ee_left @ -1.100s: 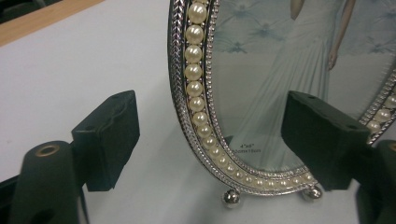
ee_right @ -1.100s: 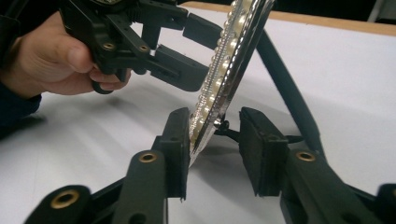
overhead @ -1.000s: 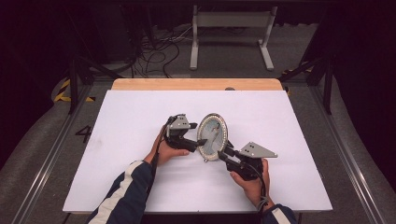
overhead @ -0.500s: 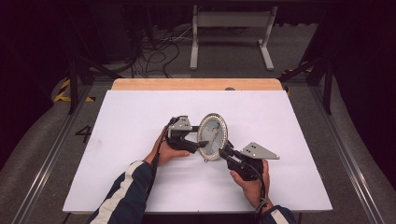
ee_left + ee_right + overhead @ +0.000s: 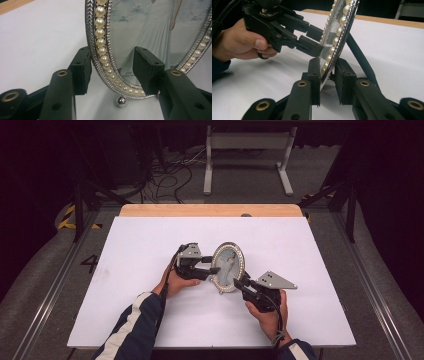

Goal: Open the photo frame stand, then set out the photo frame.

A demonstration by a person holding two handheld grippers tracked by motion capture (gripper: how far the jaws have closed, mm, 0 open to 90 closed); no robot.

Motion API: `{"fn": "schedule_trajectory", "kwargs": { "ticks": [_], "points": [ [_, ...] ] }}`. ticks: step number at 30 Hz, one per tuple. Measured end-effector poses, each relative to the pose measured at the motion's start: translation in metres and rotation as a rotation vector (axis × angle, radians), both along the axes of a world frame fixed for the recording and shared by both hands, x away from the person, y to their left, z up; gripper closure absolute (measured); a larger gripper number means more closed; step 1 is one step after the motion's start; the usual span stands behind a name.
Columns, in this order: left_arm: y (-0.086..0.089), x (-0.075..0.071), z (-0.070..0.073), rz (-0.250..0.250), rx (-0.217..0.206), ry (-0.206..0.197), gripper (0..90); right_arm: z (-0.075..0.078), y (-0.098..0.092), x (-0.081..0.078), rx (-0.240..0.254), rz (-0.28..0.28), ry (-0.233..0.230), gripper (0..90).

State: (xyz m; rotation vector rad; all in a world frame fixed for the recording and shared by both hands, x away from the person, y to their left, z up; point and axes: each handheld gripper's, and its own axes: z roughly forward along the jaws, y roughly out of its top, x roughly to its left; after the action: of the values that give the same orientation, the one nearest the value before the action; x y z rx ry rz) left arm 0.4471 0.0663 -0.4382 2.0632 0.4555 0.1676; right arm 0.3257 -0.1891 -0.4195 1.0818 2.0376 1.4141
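An oval silver photo frame (image 5: pixel 228 265) with a pearl rim stands upright mid-table, propped on a black back strut (image 5: pixel 359 57). My left gripper (image 5: pixel 215 270) reaches in from the left, its pads on either side of the frame's (image 5: pixel 150 30) rim. Its jaws (image 5: pixel 113 68) have just been closing and stand a little apart from the rim. My right gripper (image 5: pixel 236 282) comes from the lower right. In the right gripper view it (image 5: pixel 328 75) is shut on the frame's (image 5: pixel 337 32) bottom edge, with the left gripper (image 5: pixel 315 41) beyond.
A white sheet (image 5: pixel 150 245) covers the table, and a wooden edge (image 5: pixel 210 210) shows at the far side. Cables (image 5: pixel 170 180) and a metal stand (image 5: pixel 247 150) lie on the floor beyond. A small silver ball foot (image 5: pixel 121 101) sits under the frame.
The left gripper's jaws have narrowed around the frame's left rim. Both hands and the frame stay where they were.
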Motion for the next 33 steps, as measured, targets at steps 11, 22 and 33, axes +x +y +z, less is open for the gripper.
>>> {"fn": "schedule_trajectory", "kwargs": {
  "ticks": [11,22,33],
  "points": [
    [0.006,0.0,0.001,0.008,-0.001,0.022,61.2,0.001,-0.003,0.005,0.008,0.014,0.018,76.7],
    [0.01,-0.007,0.001,-0.019,0.01,0.036,62.5,0.002,-0.009,0.007,0.0,-0.014,0.026,76.8],
    [0.0,-0.006,0.007,0.011,0.026,-0.042,47.9,0.003,-0.008,0.006,-0.013,-0.019,0.016,76.4]
  ]
}}
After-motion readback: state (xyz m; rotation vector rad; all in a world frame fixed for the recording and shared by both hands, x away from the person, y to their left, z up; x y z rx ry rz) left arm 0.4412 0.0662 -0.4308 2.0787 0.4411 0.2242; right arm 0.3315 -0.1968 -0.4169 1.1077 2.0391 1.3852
